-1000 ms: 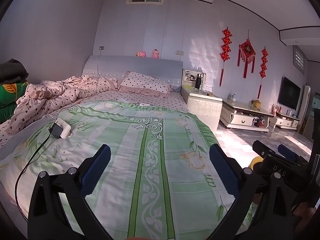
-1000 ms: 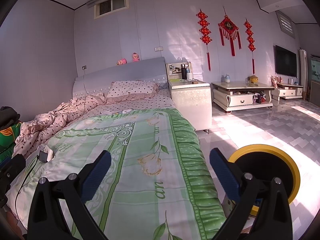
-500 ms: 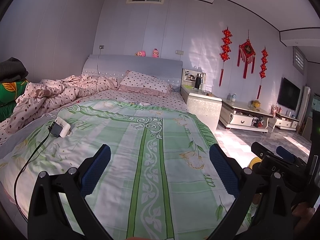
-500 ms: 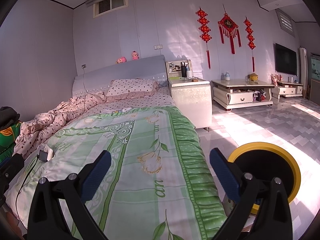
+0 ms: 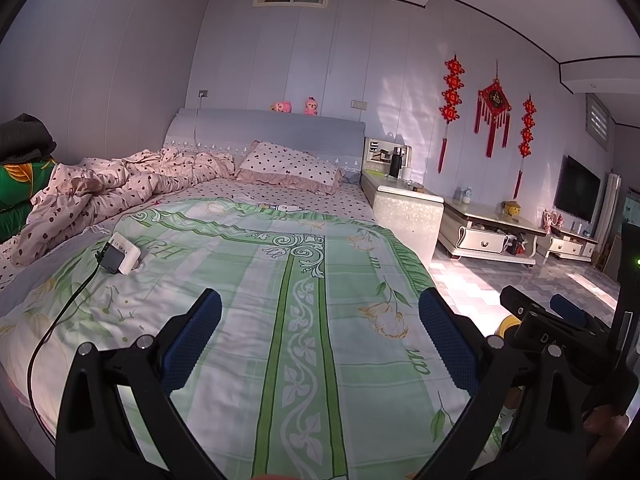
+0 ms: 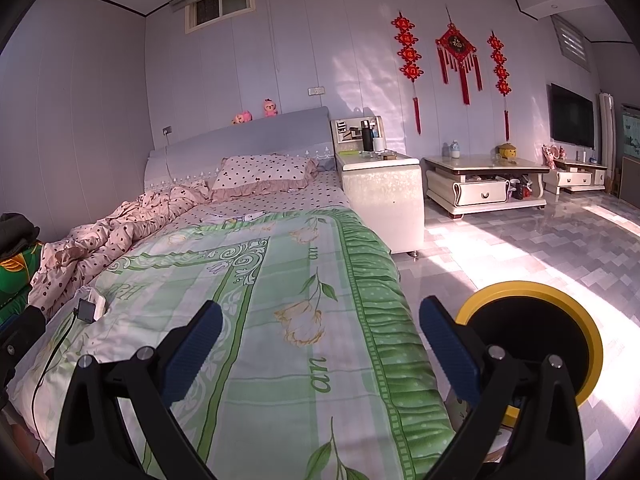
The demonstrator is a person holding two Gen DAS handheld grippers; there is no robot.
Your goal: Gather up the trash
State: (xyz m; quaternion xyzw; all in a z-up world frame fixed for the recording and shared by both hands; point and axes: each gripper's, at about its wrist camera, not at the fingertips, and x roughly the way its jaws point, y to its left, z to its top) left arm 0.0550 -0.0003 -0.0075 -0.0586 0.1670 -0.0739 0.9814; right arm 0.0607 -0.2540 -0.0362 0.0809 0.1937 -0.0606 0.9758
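Both grippers hover over the foot of a bed with a green floral cover (image 5: 280, 272). My left gripper (image 5: 320, 336) is open and empty. My right gripper (image 6: 320, 340) is open and empty; it also shows at the right edge of the left wrist view (image 5: 560, 320). A round bin with a yellow rim (image 6: 532, 340) stands on the floor to the right of the bed. Small white scraps (image 5: 286, 208) lie on the bed near the pillow. A white box with a black charger and cable (image 5: 120, 258) lies on the left of the cover.
A crumpled pink dotted duvet (image 5: 112, 188) and pillow (image 5: 288, 168) lie at the bed's head. A white nightstand (image 6: 380, 196) and a low cabinet (image 6: 484, 184) stand on the right. A tiled floor (image 6: 520, 248) stretches right. Folded bedding (image 5: 20, 176) is at far left.
Both views have drifted slightly; the left gripper has shifted a little toward the bed. The jaws of both stay open.
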